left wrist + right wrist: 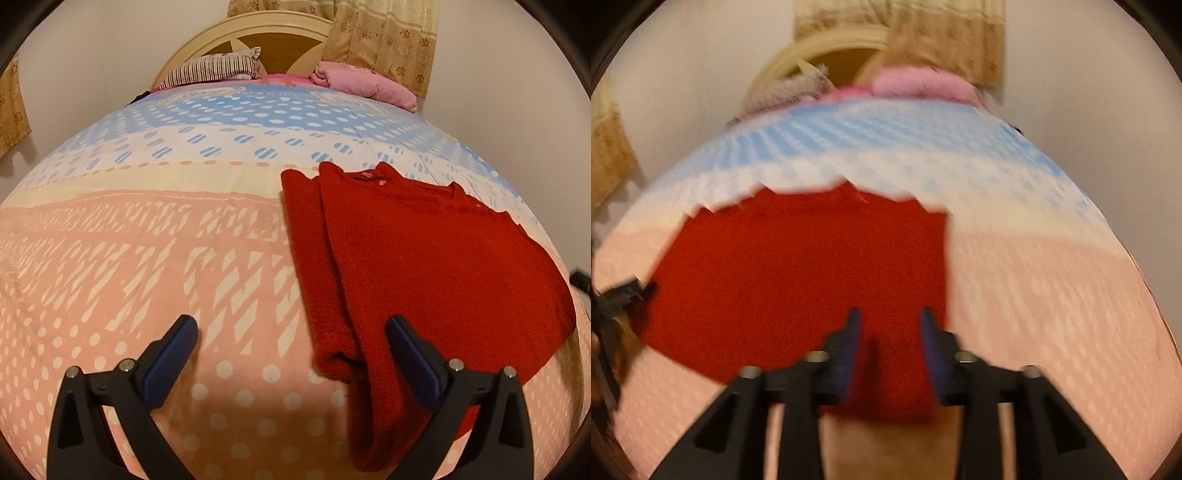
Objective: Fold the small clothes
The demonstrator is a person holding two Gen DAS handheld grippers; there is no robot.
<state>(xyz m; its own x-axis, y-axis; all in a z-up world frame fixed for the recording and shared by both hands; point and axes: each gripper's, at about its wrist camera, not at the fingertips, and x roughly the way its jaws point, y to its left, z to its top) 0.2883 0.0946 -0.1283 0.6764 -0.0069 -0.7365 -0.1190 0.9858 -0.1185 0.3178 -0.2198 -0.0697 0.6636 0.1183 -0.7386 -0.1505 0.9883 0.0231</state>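
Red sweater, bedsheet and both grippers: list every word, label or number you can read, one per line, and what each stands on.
None is readable.
The red sweater has a small pinkish tag at the collar, too small to read.
The bedsheet bears only patterns.

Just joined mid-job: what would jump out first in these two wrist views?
The red sweater, lying on the pastel patterned bedspread, with a sleeve folded along its left edge. The left gripper hangs wide open near its hem, gripping nothing. At the headboard sit a striped pillow and a pink blanket.
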